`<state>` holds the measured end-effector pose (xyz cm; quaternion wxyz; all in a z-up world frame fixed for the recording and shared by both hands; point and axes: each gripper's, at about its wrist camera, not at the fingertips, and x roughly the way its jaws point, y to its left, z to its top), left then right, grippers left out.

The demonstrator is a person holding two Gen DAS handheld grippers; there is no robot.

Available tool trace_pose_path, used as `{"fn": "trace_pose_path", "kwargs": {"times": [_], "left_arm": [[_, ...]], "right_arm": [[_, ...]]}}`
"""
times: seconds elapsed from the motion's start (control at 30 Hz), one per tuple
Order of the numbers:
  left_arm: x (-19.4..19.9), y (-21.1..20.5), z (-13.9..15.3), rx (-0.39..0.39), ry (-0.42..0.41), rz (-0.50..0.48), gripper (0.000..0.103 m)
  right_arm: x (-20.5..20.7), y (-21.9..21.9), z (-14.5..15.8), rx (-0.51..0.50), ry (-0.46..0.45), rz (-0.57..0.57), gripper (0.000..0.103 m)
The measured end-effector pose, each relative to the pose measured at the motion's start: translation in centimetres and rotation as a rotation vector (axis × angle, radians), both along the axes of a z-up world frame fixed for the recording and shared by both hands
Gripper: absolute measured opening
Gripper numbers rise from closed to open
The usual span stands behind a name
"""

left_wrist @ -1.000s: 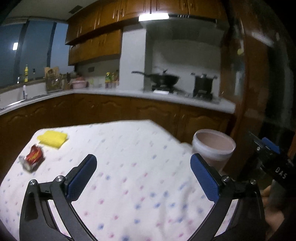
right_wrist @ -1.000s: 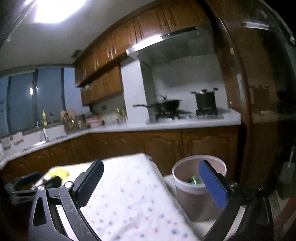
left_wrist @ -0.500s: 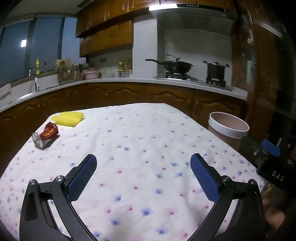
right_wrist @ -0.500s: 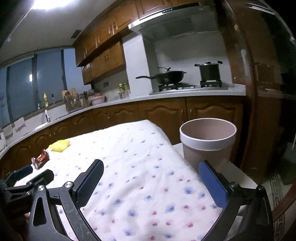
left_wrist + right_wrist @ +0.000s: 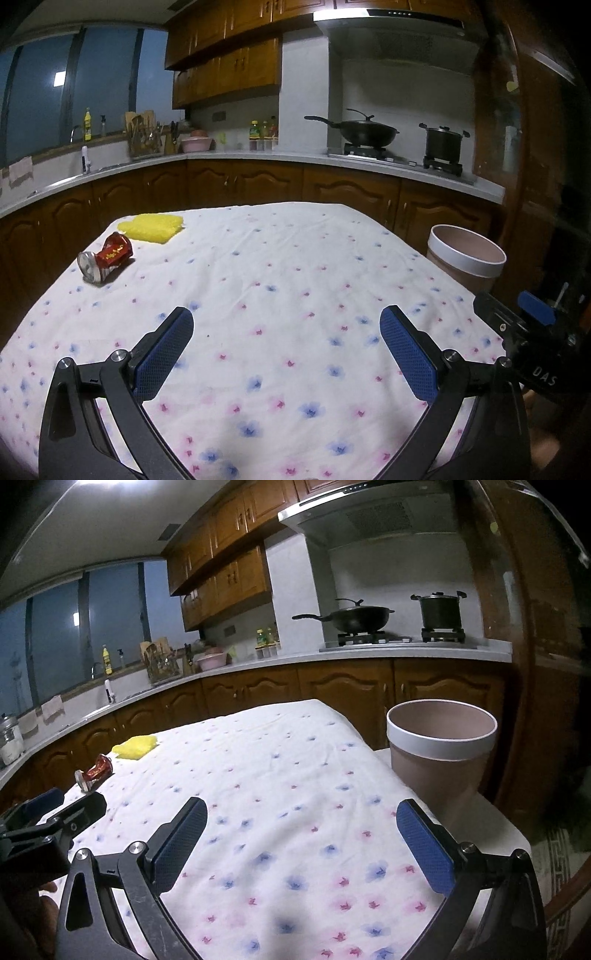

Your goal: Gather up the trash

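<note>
The crushed red can (image 5: 105,261) lies on its side on the flowered tablecloth (image 5: 295,295), well ahead of the left gripper (image 5: 286,350) and off to its left, silver end turned toward the tool. Just beyond the can, farther from the gripper, sits a yellow cloth (image 5: 151,228), near it but apart. From the right wrist view the same can (image 5: 94,773) is far ahead and to the left of the right gripper (image 5: 301,843), with the left tool between them, so the left side looks the natural one to fetch it.

Both grippers hover above the near part of the table with jaws spread wide and nothing between the blue pads (image 5: 164,356); that wide stance suits a can lying crosswise, since the pads can come down on either flank of its dented body.

The pink bin (image 5: 441,753) with a white rim stands ahead and to the right of the right gripper, off the table's right edge and lower than the cloth, so it seems set there so trash can be carried across and dropped in. In the left view the bin (image 5: 466,260) is ahead and far right, on the side opposite the can. Its inside is hidden from here
</note>
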<state>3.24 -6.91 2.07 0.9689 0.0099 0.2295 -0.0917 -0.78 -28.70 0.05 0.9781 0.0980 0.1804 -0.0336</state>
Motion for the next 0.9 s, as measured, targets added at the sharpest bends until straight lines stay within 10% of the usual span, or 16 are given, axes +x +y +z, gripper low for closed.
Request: {"fn": "trace_pose_path", "kwargs": {"times": [0.9], "left_arm": [[0.00, 0.03, 0.52, 0.015, -0.007, -0.024, 0.103]], "right_arm": [[-0.62, -0.13, 0.62, 0.004, -0.015, -0.006, 0.103]]}}
